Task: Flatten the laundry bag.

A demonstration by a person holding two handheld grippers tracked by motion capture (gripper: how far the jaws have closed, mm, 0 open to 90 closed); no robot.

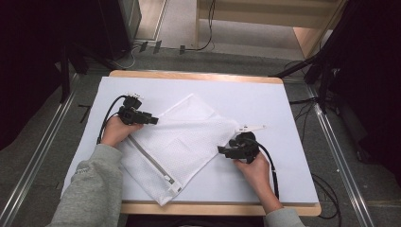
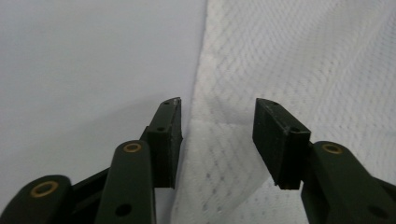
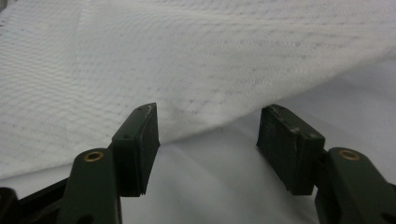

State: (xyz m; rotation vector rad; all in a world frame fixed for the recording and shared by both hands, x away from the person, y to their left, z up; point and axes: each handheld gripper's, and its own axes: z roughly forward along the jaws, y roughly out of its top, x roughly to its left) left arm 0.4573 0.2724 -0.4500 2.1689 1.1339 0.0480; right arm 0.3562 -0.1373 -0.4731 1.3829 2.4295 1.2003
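Left side of the table (image 1: 283, 99): the left hand-held gripper (image 1: 152, 119) is held level at the upper left edge of a white mesh laundry bag (image 1: 184, 137). In the left gripper view its jaws stand apart, with the edge of the mesh laundry bag (image 2: 299, 60) running up between them. One jaw is over the pale table cover (image 2: 93, 60), the other over the mesh. The pads do not press on the fabric.

Centre: the bag lies flat on the table, turned diagonally, one corner reaching the near table edge and another pointing toward the far side. The material is a fine white netting with a diamond weave, thin enough to show a faint rectangular patch near its middle. A grey zipper (image 1: 150, 161) runs along the lower left side and ends at a pull near the bottom corner. The surface carries soft folds toward the right corner.

Right side: the right hand-held gripper (image 1: 222, 150) sits at the bag's right edge, pointing left toward it. In the right gripper view its jaws are likewise apart, with the mesh edge (image 3: 187, 60) lying just beyond the tips and bare table cover (image 3: 210, 177) between them. Nothing is clamped. A small white tab (image 1: 253, 127) lies on the table just past this gripper.
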